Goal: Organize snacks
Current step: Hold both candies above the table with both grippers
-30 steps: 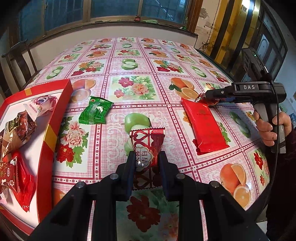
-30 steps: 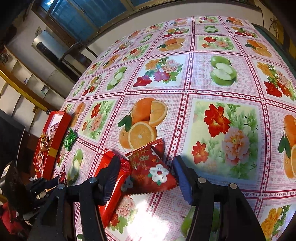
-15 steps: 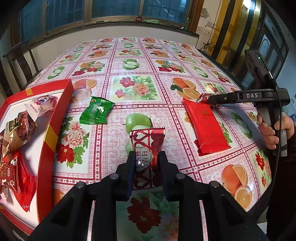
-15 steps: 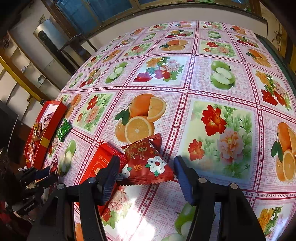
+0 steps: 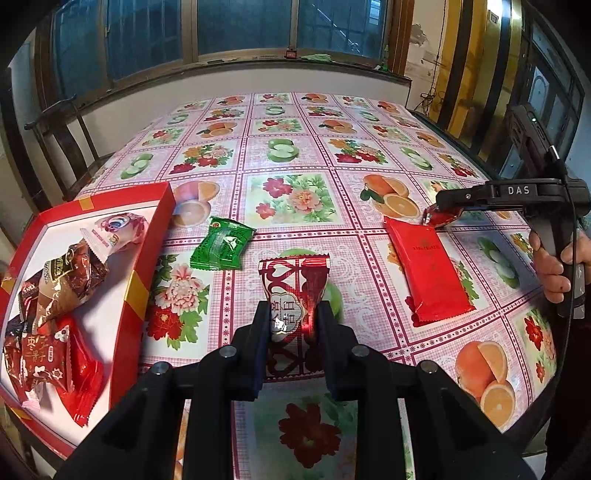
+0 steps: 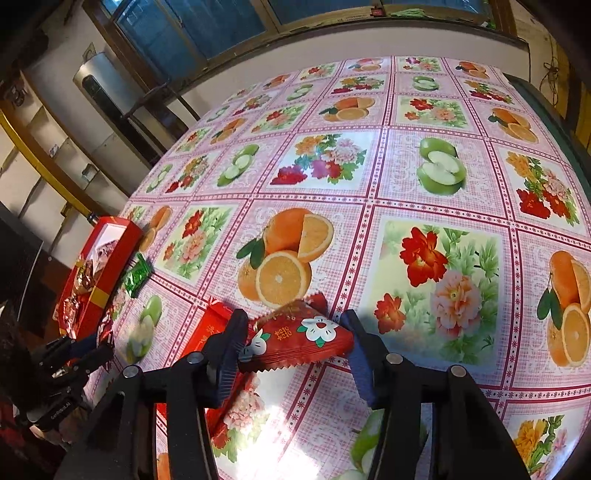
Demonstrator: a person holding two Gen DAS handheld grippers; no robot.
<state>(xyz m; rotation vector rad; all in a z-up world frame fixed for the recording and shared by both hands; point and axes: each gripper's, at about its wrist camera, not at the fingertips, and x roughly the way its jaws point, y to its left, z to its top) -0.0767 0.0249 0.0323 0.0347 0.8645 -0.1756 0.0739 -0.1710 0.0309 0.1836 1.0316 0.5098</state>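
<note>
Two grippers on sweets over a fruit-and-flower oilcloth table (image 5: 295, 155).

The left gripper (image 5: 291, 317) is clamped on a red heart-patterned sweet (image 5: 293, 291), low centre. The right gripper (image 6: 295, 332) has just been closing, its jaws touching a red flower-printed packet (image 6: 306, 336). A red snack box (image 5: 140, 295) sits lower left, with windows (image 5: 243, 26) across the top and a chair (image 5: 62, 147) upper left.

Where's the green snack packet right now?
In the left wrist view the green snack packet lies flat on the tablecloth, left of centre, just right of the red box and apart from it.
</note>
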